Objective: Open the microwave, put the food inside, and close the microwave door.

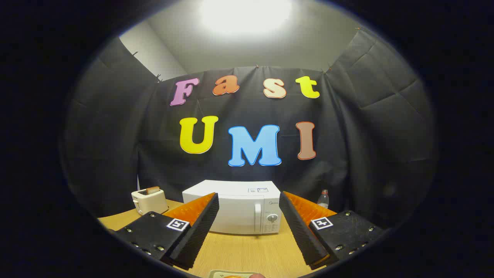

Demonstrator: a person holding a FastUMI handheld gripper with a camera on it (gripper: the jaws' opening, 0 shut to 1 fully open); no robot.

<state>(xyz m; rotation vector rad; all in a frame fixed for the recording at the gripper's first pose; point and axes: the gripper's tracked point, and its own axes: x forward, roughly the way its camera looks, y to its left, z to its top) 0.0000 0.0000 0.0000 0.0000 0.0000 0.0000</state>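
The gripper [249,227] is held above the wooden surface [247,251] with its two fingers spread wide and nothing between them. Just below and behind the fingertips, at the near end of the surface, a pale plate [224,274] peeks in with a bit of orange food [233,276] on it; little of either can be seen. Straight ahead, beyond the fingers and framed by the gap between them, stands the white microwave [235,208], its door shut, the vertical handle [257,217] and a round knob [272,218] facing the gripper. Bare surface lies between the fingers and the microwave. Off to the left of the microwave sits a cream toaster [148,200] with a slice of toast [152,190] poking up. To the right, behind the right finger, a clear plastic bottle [323,199] stands.
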